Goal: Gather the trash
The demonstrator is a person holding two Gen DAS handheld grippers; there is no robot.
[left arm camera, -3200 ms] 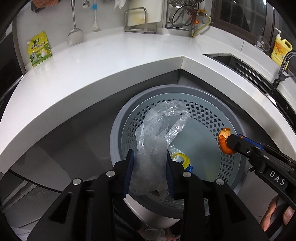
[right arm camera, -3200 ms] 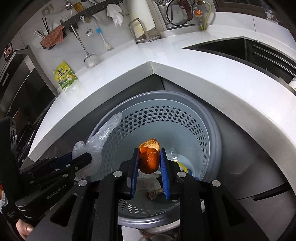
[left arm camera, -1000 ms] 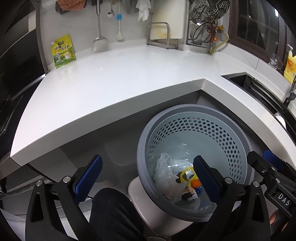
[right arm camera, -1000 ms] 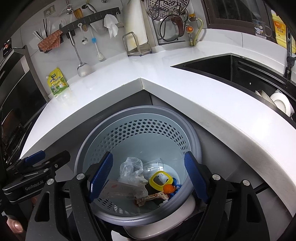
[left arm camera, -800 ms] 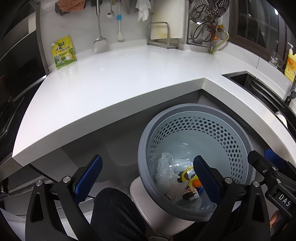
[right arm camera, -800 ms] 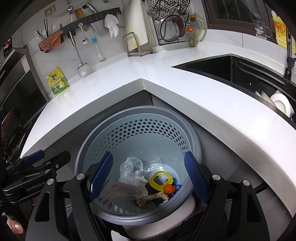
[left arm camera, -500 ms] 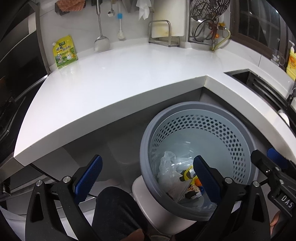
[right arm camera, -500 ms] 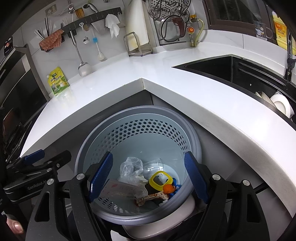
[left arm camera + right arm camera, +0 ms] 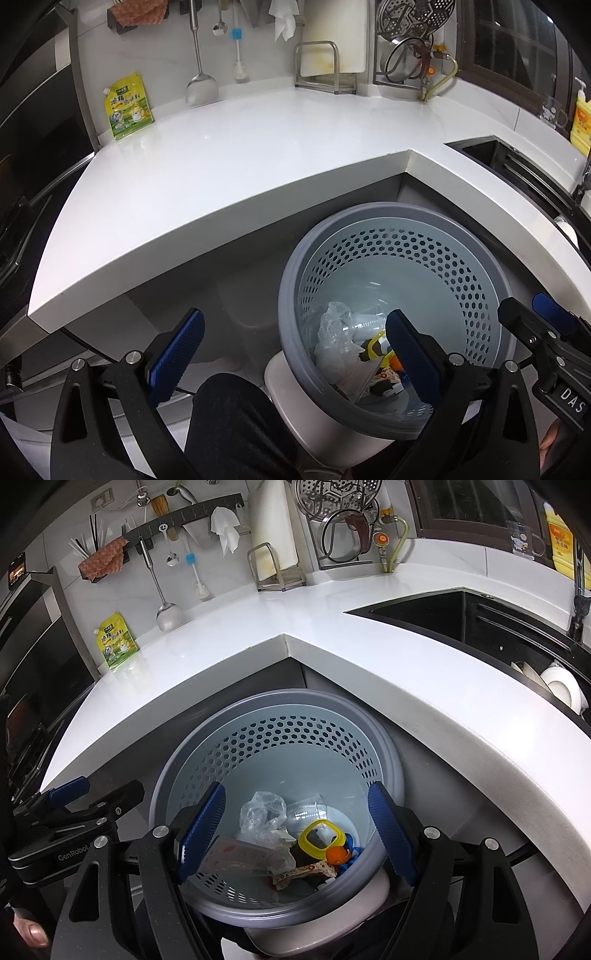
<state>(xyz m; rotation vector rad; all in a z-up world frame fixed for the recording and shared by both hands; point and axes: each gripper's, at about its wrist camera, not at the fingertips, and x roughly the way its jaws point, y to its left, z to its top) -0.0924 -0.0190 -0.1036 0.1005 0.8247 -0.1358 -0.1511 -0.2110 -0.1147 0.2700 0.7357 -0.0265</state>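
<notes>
two hand-held grippers hover over a round grey perforated plastic bin, both with blue-padded jaws spread wide and nothing between them. the left hand-held gripper sits at 6 o'clock in its own view, its right pad overlapping the bin's interior; the right hand-held gripper frames the bin's contents at 6 o'clock in its view.

the trash lies at the bottom of the bin, toward its near wall. a crumpled clear plastic bag sits at the 9 o'clock side of the pile, beside a clear plastic cup. a yellow ring-shaped lid rests near the middle, with a small orange peel piece touching its 4 o'clock edge and something blue just beyond it. a flat pale wrapper with red print lies at 8 o'clock, and a printed snack wrapper at 6 o'clock.

the white stone surface wraps around the bin from 9 to 3 o'clock. a green-yellow pouch stands against the wall at 10 o'clock.
</notes>
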